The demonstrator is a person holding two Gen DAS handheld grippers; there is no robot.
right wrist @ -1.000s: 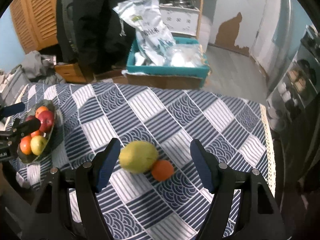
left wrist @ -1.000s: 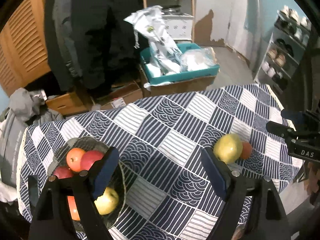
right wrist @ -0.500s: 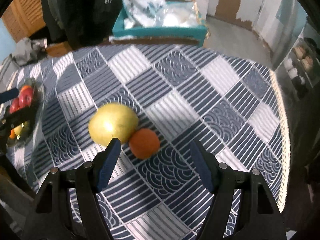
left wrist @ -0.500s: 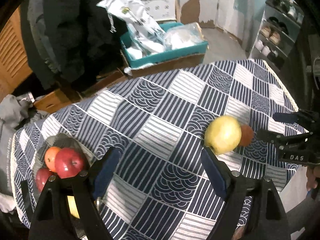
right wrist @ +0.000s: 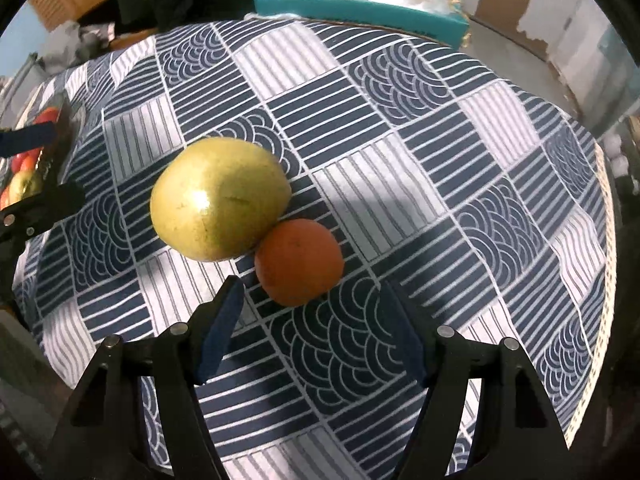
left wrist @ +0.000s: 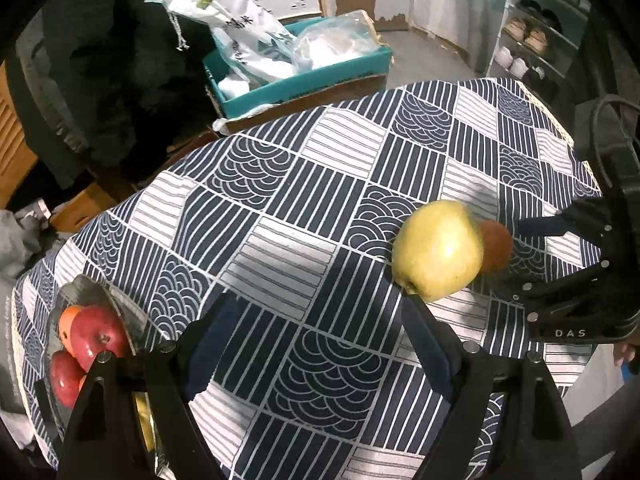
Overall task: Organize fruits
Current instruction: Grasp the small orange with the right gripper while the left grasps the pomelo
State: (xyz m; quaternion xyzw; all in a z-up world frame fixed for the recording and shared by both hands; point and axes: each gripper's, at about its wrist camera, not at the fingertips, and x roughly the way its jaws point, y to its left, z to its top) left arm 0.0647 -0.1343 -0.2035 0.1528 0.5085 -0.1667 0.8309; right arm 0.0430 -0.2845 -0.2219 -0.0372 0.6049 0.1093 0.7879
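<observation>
A large yellow-green fruit lies on the patterned tablecloth, touching a smaller orange at its right. My right gripper hangs open just above and in front of the orange, nothing between its pads. In the left wrist view the same yellow-green fruit sits at the right with the orange behind it. My left gripper is open over bare cloth, its right pad close under the fruit. A dark bowl at the left holds red apples and other fruit.
Beyond the table's far edge stand a teal bin with plastic bags on a cardboard box, dark hanging clothes and a shoe shelf. The right gripper's body reaches in from the right of the left wrist view.
Both grippers have sunk toward the table, so the fruits look larger. The left one has shifted right, away from the bowl toward the yellow-green fruit. The right one now hangs over the orange.
</observation>
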